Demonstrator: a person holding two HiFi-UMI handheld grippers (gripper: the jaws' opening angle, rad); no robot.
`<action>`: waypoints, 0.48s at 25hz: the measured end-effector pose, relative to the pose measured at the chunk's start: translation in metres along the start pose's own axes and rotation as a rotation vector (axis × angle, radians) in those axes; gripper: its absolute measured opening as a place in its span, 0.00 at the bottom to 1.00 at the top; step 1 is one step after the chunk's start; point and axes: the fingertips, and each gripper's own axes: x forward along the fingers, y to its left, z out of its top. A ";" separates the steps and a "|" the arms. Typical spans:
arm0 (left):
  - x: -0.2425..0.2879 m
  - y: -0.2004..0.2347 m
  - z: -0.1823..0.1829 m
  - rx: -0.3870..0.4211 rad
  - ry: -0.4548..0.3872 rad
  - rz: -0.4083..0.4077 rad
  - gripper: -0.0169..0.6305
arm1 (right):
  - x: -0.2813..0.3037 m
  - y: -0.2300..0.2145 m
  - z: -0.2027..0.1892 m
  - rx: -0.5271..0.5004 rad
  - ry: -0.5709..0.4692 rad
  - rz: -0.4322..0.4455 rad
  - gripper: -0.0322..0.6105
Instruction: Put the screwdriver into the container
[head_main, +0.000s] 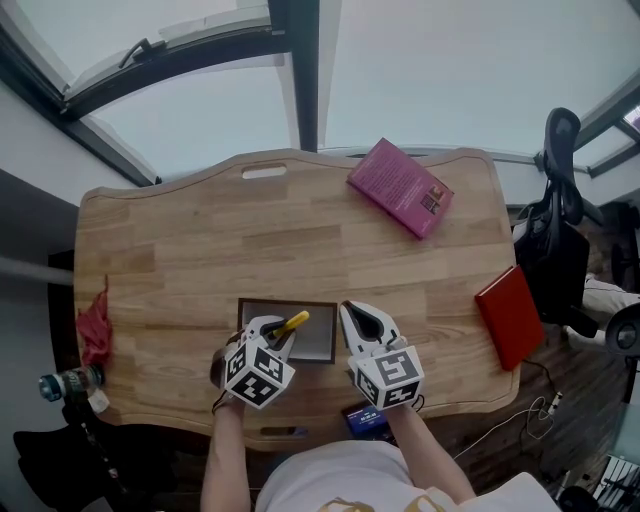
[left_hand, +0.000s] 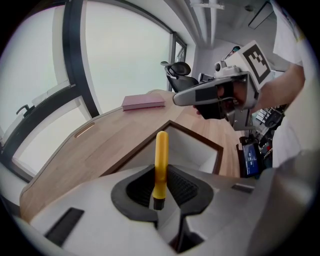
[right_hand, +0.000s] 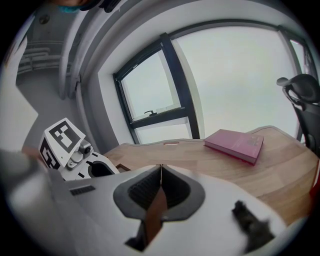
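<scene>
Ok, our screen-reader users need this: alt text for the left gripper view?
The left tool grips a yellow screwdriver, its handle pointing over an open container on a wooden table. The right tool hangs beyond it.

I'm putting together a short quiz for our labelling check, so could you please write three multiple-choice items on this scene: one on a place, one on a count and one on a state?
1. Where is the screwdriver?
A. Lying on the floor
B. In the left tool, over the container
C. Inside a drawer

2. How many books lie on the table?
A. One
B. Two
C. Four

3. How do the right tool's jaws stand?
A. Together, holding nothing
B. Wide apart
C. Clamped on a cup

Answers:
1. B, since the left tool's jaws grip the yellow screwdriver just above the container.
2. B, since only a pink book and a red book show on the table.
3. A, since the right gripper view shows its pads meeting with nothing between them.
</scene>
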 end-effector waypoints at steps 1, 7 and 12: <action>0.001 -0.001 0.000 0.004 0.009 -0.005 0.15 | 0.000 -0.001 -0.001 0.002 0.000 0.000 0.10; 0.010 -0.007 -0.001 0.002 0.045 -0.042 0.15 | 0.003 -0.006 -0.001 0.011 -0.001 0.002 0.10; 0.018 -0.010 -0.002 -0.002 0.072 -0.057 0.15 | 0.002 -0.014 -0.002 0.020 -0.001 -0.001 0.10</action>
